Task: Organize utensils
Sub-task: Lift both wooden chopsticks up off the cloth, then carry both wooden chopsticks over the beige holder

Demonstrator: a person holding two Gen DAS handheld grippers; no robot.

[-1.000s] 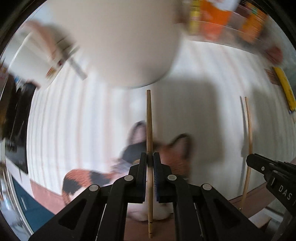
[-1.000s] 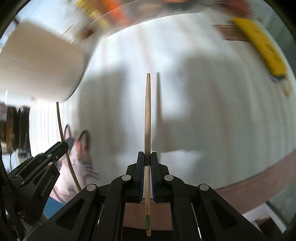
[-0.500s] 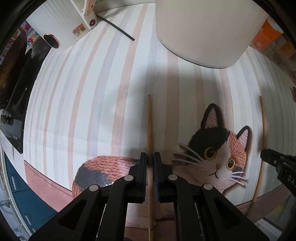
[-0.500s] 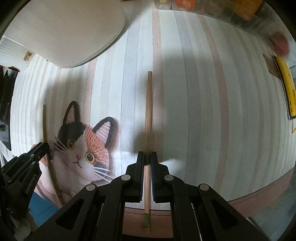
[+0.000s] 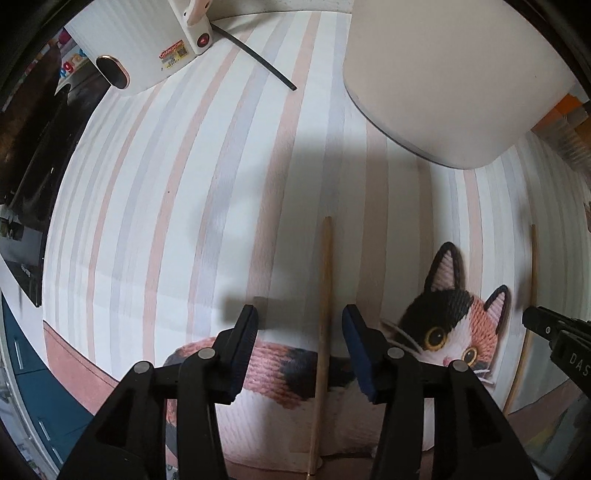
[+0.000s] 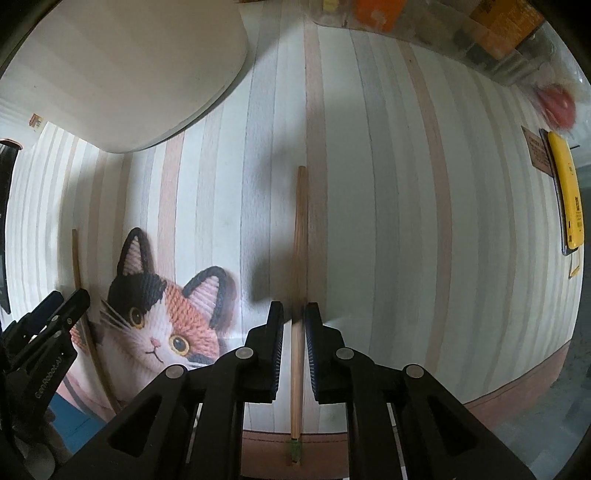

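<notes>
Two wooden chopsticks lie on a striped mat with a calico cat picture [image 5: 448, 325]. One chopstick [image 5: 323, 302] lies between the wide-open jaws of my left gripper [image 5: 299, 317], touching neither pad. The other chopstick [image 6: 298, 295] lies between the slightly parted jaws of my right gripper [image 6: 293, 314], with a narrow gap on each side. In the left wrist view the second chopstick [image 5: 532, 266] shows at the right beside my right gripper's tip [image 5: 543, 323]. In the right wrist view the first chopstick [image 6: 83, 306] shows at the left by my left gripper [image 6: 55, 310].
A large white container [image 5: 443, 74] stands on the mat ahead, also in the right wrist view [image 6: 122, 70]. A white appliance [image 5: 147, 48] with a black cable [image 5: 258, 61] sits far left. A yellow object [image 6: 567, 192] and snack packets [image 6: 424, 18] lie at the right and back.
Both grippers came down to the mat with their chopsticks. The left jaws opened wide and let go of their chopstick; the right jaws parted slightly around theirs.
</notes>
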